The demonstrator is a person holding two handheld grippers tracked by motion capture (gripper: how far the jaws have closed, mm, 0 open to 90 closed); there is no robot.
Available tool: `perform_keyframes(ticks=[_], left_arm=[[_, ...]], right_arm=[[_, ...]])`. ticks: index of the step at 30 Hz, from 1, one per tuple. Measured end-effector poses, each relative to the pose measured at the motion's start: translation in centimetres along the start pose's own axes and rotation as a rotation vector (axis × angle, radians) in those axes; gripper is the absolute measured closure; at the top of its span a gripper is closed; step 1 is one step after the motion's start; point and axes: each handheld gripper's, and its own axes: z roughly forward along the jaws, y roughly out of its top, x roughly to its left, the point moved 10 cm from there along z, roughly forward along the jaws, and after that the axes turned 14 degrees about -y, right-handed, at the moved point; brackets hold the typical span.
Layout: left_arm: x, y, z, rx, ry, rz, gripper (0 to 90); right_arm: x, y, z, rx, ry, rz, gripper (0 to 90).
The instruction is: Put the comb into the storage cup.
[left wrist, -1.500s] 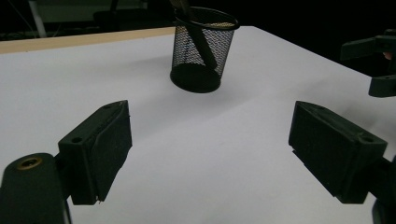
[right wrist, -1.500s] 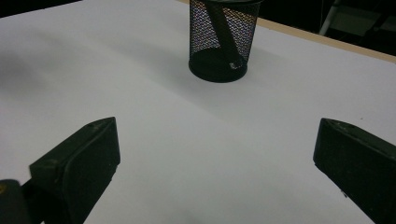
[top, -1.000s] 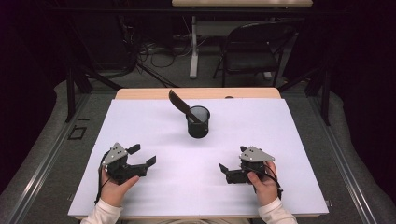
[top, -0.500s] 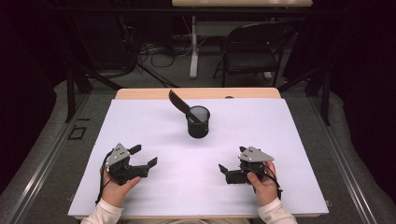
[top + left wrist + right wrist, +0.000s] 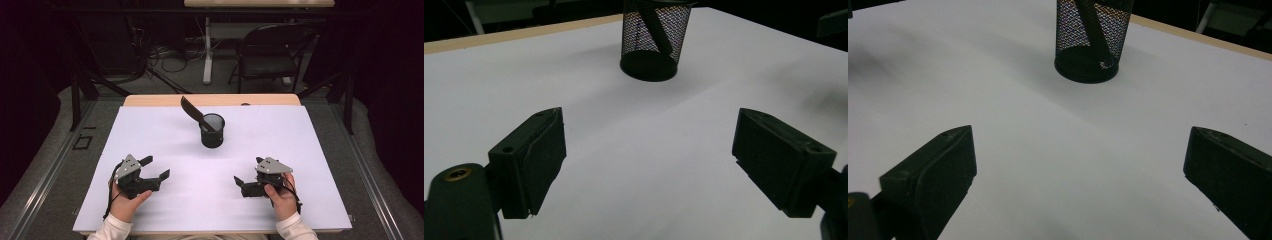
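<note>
A black mesh cup (image 5: 212,132) stands upright on the white table sheet (image 5: 300,150), a little behind its middle. A dark flat-bladed utensil (image 5: 192,110) stands in it and leans out to the back left. My left gripper (image 5: 155,168) rests at the front left, held by a hand, open and holding nothing. My right gripper (image 5: 248,171) rests at the front right, also open and holding nothing. In the left gripper view the cup (image 5: 654,40) stands beyond the wide-apart jaws of that gripper (image 5: 649,155). The right gripper view shows the cup (image 5: 1093,40) ahead of its own gripper (image 5: 1080,175).
A strip of bare wooden tabletop (image 5: 150,100) shows behind the sheet. Beyond the table stand a black chair (image 5: 272,52) and a table leg (image 5: 207,50), with cables on the floor. Dark metal frame bars (image 5: 75,95) flank the table.
The left gripper has slid slightly toward the table's front edge. The right gripper and the cup have stayed where they were.
</note>
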Motion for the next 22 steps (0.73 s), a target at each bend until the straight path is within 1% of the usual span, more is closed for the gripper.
perform_keyframes(ticks=[22], left_arm=[[0.08, -0.03, -0.03, 0.003, 0.004, 0.001, 14.3]], right_arm=[[-0.09, 0.0, 0.01, -0.002, -0.003, 0.001, 0.3]])
